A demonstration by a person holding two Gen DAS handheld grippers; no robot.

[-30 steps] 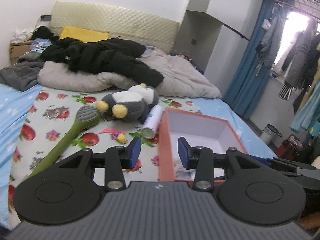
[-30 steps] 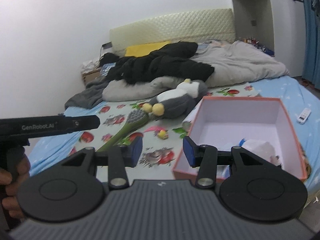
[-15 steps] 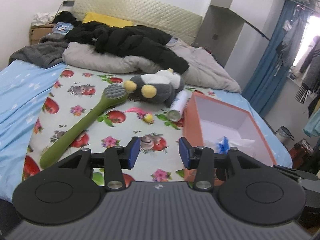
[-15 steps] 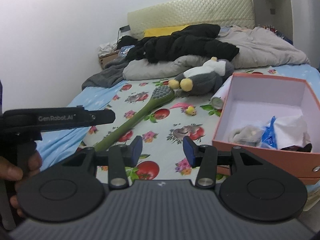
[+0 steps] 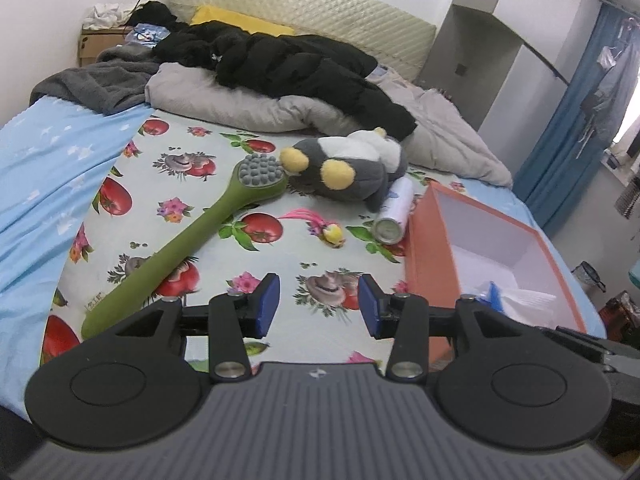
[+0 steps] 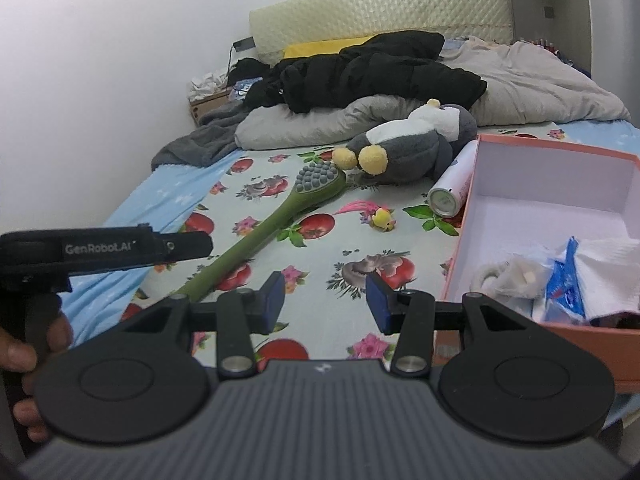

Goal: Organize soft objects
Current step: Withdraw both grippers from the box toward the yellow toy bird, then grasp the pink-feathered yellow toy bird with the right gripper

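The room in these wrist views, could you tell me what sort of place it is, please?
Most likely a lived-in bedroom. A bed with a padded headboard fills the view, with a rumpled grey duvet and black jacket on it. Clothes hang by a blue curtain at the right.

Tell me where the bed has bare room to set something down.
Free: the fruit-print sheet between green brush and orange box, and the blue sheet beyond the brush. Crowded: around the plush penguin and spray can.
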